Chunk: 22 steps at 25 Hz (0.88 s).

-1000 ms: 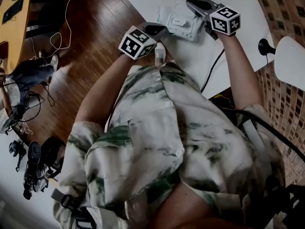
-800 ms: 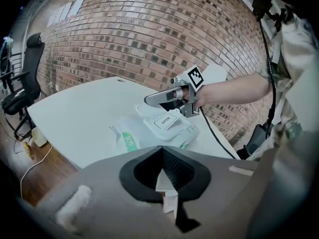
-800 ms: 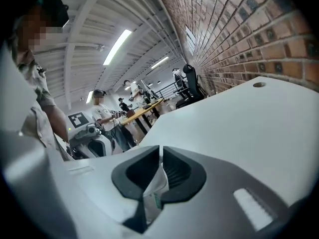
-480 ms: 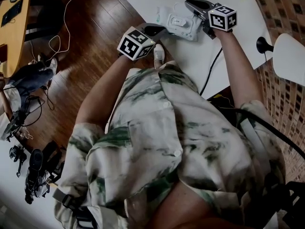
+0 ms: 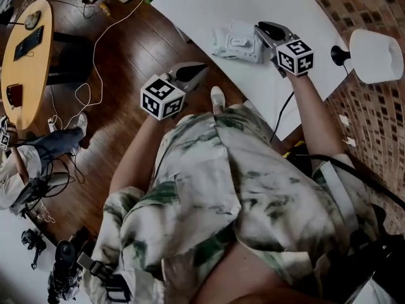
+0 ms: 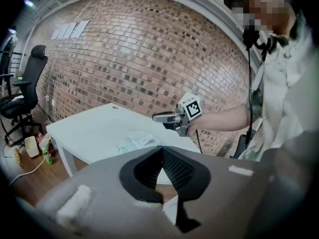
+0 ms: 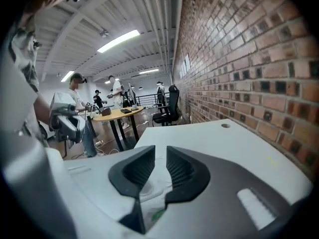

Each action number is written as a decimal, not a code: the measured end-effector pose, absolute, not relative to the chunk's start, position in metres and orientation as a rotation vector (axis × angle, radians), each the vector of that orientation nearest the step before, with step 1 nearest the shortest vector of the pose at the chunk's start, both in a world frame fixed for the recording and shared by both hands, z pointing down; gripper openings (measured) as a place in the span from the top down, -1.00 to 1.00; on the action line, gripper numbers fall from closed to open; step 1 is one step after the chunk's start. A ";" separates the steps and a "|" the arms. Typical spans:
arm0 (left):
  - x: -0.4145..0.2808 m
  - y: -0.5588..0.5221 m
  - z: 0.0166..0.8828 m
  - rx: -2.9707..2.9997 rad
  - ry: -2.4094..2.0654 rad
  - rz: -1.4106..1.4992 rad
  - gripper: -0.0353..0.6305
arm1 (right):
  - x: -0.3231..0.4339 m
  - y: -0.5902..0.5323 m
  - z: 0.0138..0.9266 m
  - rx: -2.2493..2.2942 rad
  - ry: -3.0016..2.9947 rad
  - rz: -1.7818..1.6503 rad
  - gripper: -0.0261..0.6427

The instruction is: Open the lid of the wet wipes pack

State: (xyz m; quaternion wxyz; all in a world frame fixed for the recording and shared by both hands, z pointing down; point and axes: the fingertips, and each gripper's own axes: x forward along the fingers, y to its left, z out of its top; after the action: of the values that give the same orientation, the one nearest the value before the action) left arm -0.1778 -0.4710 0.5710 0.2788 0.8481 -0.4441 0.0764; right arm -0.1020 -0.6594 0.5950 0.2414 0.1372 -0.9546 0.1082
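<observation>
The white wet wipes pack (image 5: 235, 42) lies on the white table (image 5: 209, 5) near its front edge, and its lid looks flipped up. My right gripper (image 5: 263, 28) hovers just right of and above the pack. Its jaws have just been opening and now stand a little apart with nothing between them; the pack (image 7: 149, 190) shows below through the gap. My left gripper (image 5: 198, 68) is shut and empty, held off the table's edge over the wooden floor, well clear of the pack (image 6: 137, 140). The left gripper view also shows the right gripper (image 6: 157, 117) above the table.
A white-shaded lamp (image 5: 376, 56) stands at the table's right corner, and a black cable (image 5: 284, 95) runs down the front edge. A round wooden table (image 5: 24, 49), seated people and floor cables sit to the left. A brick wall (image 6: 124, 59) backs the table.
Both grippers have lifted off the pack. The left one has pulled back down-left, off the table. The right jaws have opened, and the head view has shifted to take in more of the room.
</observation>
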 end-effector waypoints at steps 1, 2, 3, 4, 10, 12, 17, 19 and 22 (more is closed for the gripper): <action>-0.180 -0.457 0.560 2.294 -1.183 0.168 0.89 | -0.097 -0.644 0.586 0.385 -2.614 0.260 0.71; -0.183 -0.444 0.549 2.312 -1.179 0.139 0.89 | -0.092 -0.629 0.576 0.397 -2.619 0.236 0.72; -0.186 -0.430 0.539 2.328 -1.180 0.120 0.89 | -0.087 -0.611 0.567 0.409 -2.624 0.228 0.72; -0.190 -0.414 0.529 2.342 -1.185 0.109 0.89 | -0.082 -0.591 0.558 0.418 -2.630 0.235 0.72; -0.215 -0.315 0.489 2.408 -1.180 0.151 0.89 | -0.062 -0.451 0.507 0.528 -2.685 0.318 0.77; -0.220 -0.284 0.481 2.421 -1.164 0.155 0.89 | -0.061 -0.402 0.494 0.552 -2.711 0.347 0.77; -0.210 -0.228 0.460 2.476 -1.109 0.133 0.89 | -0.043 -0.297 0.477 0.594 -2.691 0.337 0.79; -0.197 -0.212 0.453 2.504 -1.088 0.133 0.89 | -0.032 -0.264 0.472 0.598 -2.678 0.318 0.79; -0.172 -0.190 0.443 2.558 -1.041 0.141 0.89 | -0.015 -0.227 0.464 0.600 -2.682 0.275 0.79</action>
State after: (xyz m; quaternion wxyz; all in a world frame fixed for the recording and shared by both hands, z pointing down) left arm -0.1718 -0.1901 0.4434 0.1872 0.9087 -0.3698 0.0500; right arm -0.0150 -0.2269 0.4638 0.1886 0.2132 -0.9536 0.0976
